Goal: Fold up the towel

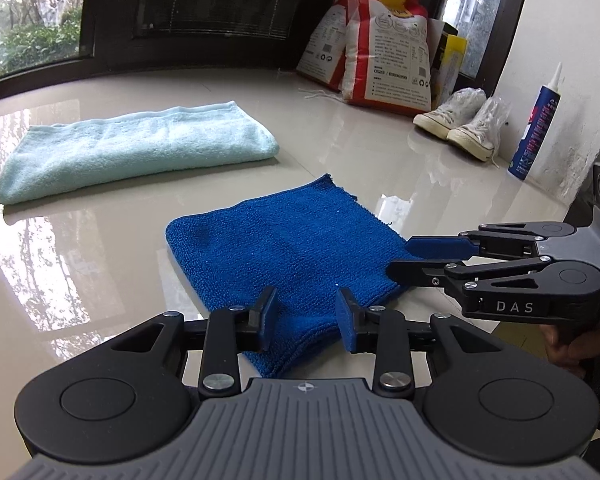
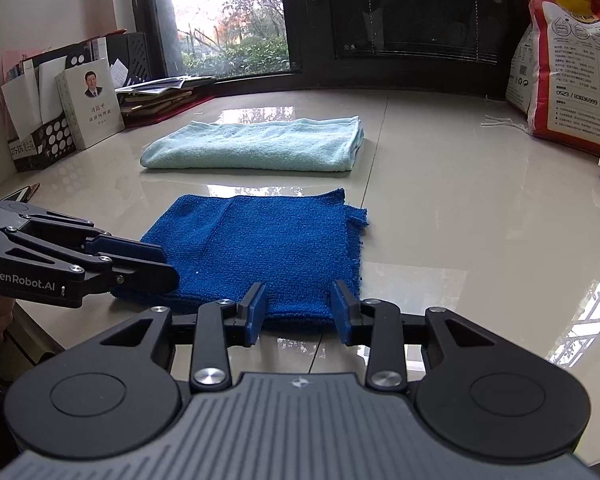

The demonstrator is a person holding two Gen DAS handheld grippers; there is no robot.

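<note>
A dark blue towel (image 1: 288, 248) lies folded into a rough square on the glossy beige tabletop; it also shows in the right wrist view (image 2: 260, 252). My left gripper (image 1: 306, 316) is open, its fingers spread over the towel's near corner. My right gripper (image 2: 298, 308) is open over the towel's near edge. In the left wrist view the right gripper (image 1: 404, 258) comes in from the right at the towel's right edge. In the right wrist view the left gripper (image 2: 164, 262) comes in from the left at the towel's left corner. Neither holds anything.
A folded light blue towel (image 1: 136, 148) lies farther back, also in the right wrist view (image 2: 256, 146). Rice bags (image 1: 380, 48), white sneakers (image 1: 456, 124) and a sealant tube (image 1: 536, 128) stand at the back right. Books and a file box (image 2: 72, 108) stand at the back left.
</note>
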